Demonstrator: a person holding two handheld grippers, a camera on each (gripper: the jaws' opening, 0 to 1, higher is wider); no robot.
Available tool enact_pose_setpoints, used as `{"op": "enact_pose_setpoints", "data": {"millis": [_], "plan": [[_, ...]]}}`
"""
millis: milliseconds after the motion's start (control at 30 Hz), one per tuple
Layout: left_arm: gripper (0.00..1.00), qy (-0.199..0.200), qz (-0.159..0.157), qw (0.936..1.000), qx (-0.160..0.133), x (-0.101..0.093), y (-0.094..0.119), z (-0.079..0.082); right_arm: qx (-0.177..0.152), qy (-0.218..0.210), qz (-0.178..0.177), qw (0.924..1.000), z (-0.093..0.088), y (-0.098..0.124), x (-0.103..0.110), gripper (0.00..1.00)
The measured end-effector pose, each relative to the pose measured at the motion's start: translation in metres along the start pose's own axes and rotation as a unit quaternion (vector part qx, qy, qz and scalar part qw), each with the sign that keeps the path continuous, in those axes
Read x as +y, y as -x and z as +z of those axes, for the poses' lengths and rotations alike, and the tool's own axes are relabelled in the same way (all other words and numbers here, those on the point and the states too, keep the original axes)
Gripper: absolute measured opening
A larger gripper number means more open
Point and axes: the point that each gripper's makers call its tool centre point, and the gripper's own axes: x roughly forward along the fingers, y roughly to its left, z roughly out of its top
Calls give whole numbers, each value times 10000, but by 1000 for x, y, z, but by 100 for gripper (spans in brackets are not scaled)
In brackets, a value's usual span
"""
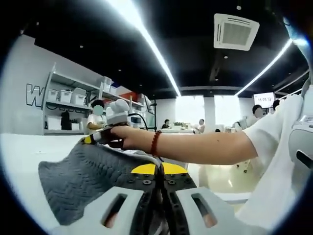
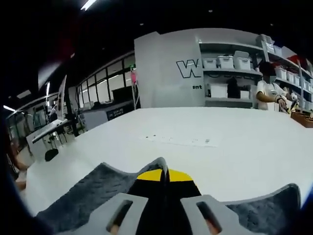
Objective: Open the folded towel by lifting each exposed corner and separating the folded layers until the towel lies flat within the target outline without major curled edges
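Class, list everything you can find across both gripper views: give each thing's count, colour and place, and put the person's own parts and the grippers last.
Towel: one, dark grey, textured, on the table, pinched at two edges.
Table: one, white, under the towel.
Shelving: one unit, grey, by the wall, holding pale storage boxes.
Ceiling lights: long white strips overhead.
Wall screen: one, bright, far background.
Other people: several, seated or standing in the background.
Bracelet: one, red beads, on the person's wrist.
Person's arm: one, white short sleeve, reaching across.
Left gripper: white, yellow-tipped fingers shut on towel.
Right gripper: same colours, shut on towel.
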Motion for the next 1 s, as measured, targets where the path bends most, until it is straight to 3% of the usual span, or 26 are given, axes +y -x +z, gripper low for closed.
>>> {"op": "enact_pose_setpoints", "data": {"millis": [1000], "plan": [[0,72,49,9997,-240,4,20,11,-162,-117,239,9995,21,-4,22,0]]}}
